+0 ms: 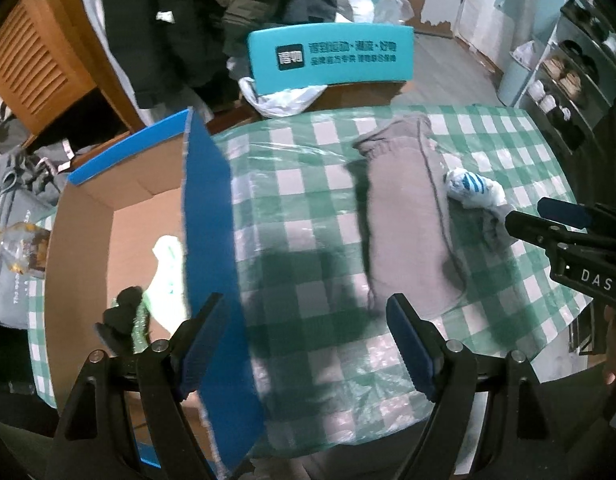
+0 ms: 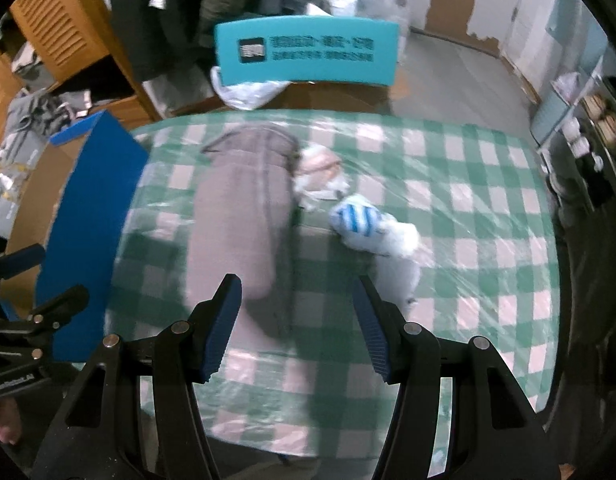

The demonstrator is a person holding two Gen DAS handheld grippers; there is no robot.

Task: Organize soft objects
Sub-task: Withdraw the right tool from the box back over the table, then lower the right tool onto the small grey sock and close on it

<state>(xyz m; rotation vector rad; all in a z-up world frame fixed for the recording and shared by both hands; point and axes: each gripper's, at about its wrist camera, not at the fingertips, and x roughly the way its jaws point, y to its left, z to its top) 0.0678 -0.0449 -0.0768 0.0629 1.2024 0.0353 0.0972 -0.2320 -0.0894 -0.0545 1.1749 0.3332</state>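
Note:
A folded grey garment [image 1: 404, 216] lies on the green checked tablecloth [image 1: 300, 216]; it also shows in the right wrist view [image 2: 236, 220]. A white sock with blue stripes [image 1: 474, 190] lies at its right side, also seen in the right wrist view [image 2: 364, 224], with a pale pinkish soft item [image 2: 320, 168] behind it. My left gripper [image 1: 304, 340] is open and empty, over the table by the box flap. My right gripper [image 2: 296, 328] is open and empty, above the near end of the garment. It also shows in the left wrist view [image 1: 548, 220].
An open cardboard box [image 1: 88, 248] with blue flaps [image 1: 208, 216] stands at the table's left and holds a white-green item [image 1: 168, 280] and a black item [image 1: 124, 312]. A teal chair back [image 1: 332, 56] stands behind the table. A shelf rack [image 1: 568, 80] is at right.

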